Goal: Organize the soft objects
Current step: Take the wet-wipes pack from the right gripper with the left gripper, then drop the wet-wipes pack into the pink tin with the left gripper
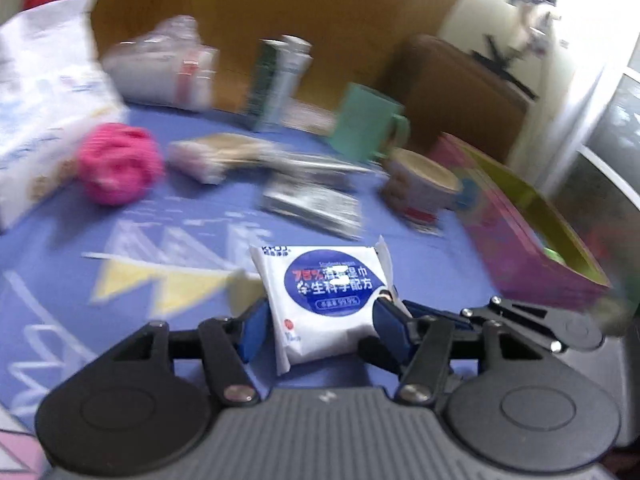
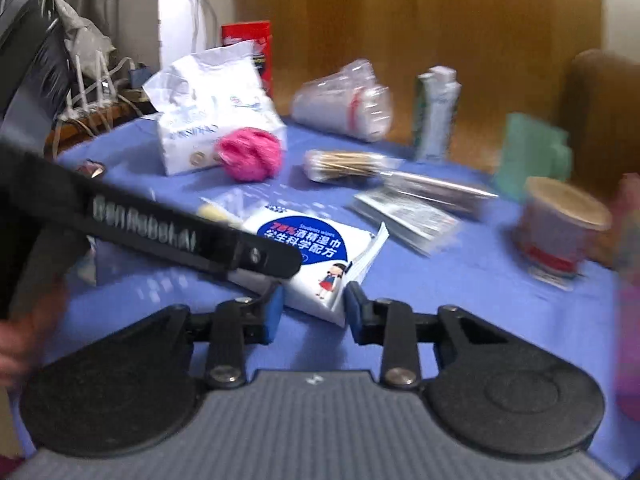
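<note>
Wipes pack (image 1: 326,300), white with a blue oval label, sits between the blue pads of the left gripper (image 1: 320,320); the pads press both of its sides, so it is clamped. It hangs near over the blue cloth (image 1: 120,320), whether lifted clear or touching cannot be told.

From the right wrist view the same pack (image 2: 316,256) lies tilted, its near corner poking into the gap of the right gripper (image 2: 310,312). Those fingers stand apart with space on either side; contact looks unlikely, though blur makes it uncertain. The left gripper's black arm (image 2: 160,232) crosses the pack from the left.

Farther out on the cloth: a pink puff (image 1: 118,164) at left, just beside a white tissue bag (image 1: 40,120). A cotton-swab bundle (image 1: 216,156) lies right of the puff. Foil packets (image 1: 316,204) lie mid-table. Far edge: a sleeve of cups (image 1: 164,68) on its side and a toothpaste box (image 1: 276,84) upright. A green mug (image 1: 368,124) and a paper tub (image 1: 424,184) stand to the right, near a pink box (image 1: 532,236) at the right edge.

The cloth is printed with pale triangles. Behind it is a wood panel (image 1: 280,0); a window (image 1: 608,128) is far right.
</note>
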The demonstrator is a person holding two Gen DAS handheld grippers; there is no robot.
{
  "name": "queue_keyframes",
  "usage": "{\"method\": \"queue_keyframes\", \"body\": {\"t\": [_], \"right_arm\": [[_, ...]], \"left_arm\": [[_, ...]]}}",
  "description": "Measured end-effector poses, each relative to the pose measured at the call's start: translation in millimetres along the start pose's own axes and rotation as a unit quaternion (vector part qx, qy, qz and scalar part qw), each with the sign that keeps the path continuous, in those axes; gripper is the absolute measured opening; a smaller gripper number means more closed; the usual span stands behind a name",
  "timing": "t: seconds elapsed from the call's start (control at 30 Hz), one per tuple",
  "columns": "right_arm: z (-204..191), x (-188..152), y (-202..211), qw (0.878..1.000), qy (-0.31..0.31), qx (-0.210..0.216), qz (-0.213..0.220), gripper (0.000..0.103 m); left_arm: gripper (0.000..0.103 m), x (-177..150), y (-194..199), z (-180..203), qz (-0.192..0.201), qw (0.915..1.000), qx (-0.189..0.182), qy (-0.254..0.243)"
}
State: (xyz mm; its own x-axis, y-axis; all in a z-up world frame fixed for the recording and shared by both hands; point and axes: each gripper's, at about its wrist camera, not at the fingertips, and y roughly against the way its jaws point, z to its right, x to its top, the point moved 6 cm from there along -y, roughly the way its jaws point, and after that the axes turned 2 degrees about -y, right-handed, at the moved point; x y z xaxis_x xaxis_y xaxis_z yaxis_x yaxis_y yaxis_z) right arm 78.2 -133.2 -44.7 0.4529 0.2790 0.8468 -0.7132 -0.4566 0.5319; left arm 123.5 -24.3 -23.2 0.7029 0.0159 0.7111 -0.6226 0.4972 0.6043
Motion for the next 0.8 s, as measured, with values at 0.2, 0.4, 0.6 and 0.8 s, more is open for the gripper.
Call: {"method": "queue_keyframes", "body": {"t": [0.2, 0.4, 0.6, 0.8], "right_arm": [[27.4, -18.7, 67.2, 0.989, 0.011, -0.122, 0.082, 0.034], [98.1, -21.8, 124.7, 0.967, -0.038, -0.211, 0.139, 0.035], [170.6, -32.1, 151.7, 0.949, -0.090, -0.264, 0.147, 0.035], [238.7, -40.6, 150.0, 0.935, -0.119, -0.304, 0.139, 0.036]], "left_arm": [[0.056, 26.2, -14.1, 87.9, 0.014, 0.9952, -0.059, -0.077], [0.056, 52.6, -50.8, 183.4, 0.022, 0.9811, -0.097, -0.166], [0.056, 63.2, -101.2, 249.1, -0.002, 0.9728, -0.118, -0.200], [0.066, 81.6, -154.2, 289.2, 0.001, 0.9681, -0.090, -0.234]]}}
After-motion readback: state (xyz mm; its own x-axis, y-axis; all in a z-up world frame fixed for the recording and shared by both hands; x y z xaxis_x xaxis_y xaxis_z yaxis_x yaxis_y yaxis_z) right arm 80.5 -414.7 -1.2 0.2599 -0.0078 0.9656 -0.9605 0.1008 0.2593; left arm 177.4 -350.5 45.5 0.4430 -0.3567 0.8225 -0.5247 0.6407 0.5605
